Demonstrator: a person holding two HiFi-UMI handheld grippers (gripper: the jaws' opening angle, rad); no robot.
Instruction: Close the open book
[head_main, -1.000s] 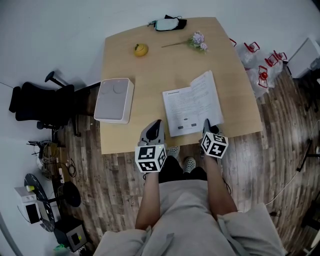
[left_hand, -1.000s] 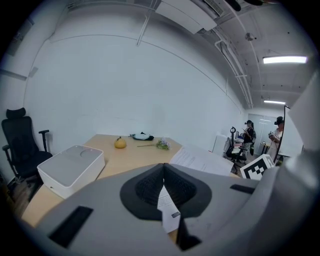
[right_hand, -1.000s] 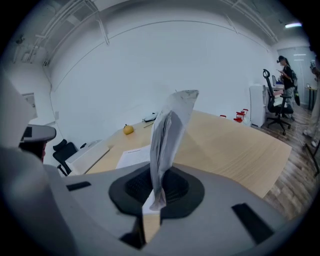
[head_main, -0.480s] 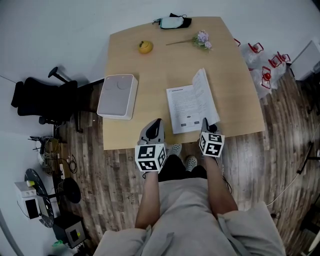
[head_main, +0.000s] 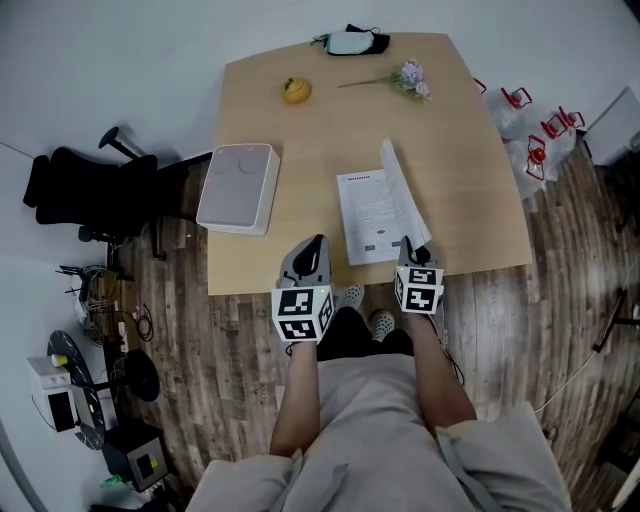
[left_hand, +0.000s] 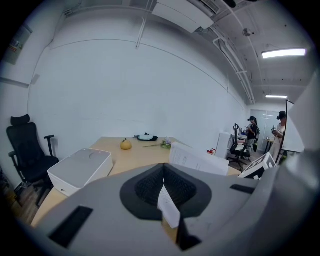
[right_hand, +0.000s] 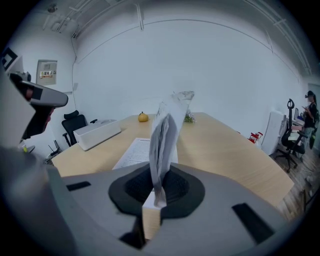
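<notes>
So the right gripper (right_hand: 159, 187) has its jaws clamped on the near edge of the book's right-hand pages (right_hand: 165, 132), and in its own view that sheaf stands almost on edge, right up the middle of the frame. The left gripper (left_hand: 163, 185) is squeezed shut and isn't on the book. In the head view it sits (head_main: 312, 252) just left of the book's near corner, close to the table (head_main: 300, 150) edge.

The book (head_main: 366, 212) lies lower centre-right on the table. Its left-hand page (right_hand: 136, 151) is flat and the other half is lifted off it.

My guess on handling: it's a thin, light, floppy booklet. The pages bow at the top rather than staying stiff, so a grip at the outer edge near the bottom corner, like it has now, seems right. Paper is slick, so the sheaf could fan out or slip, and a yank might crease it. The flat half could probably slide if nothing holds it down.

Compared with a second ago, the right half was spread nearly flat and wide. Now it's tipped up steeply and shows only as a narrow strip (head_main: 397, 190), while the left gripper looks to be in about the same spot.

Further out, upper left, there's a white box (head_main: 238, 187) and a yellow fruit (head_main: 295, 90), both well clear.
</notes>
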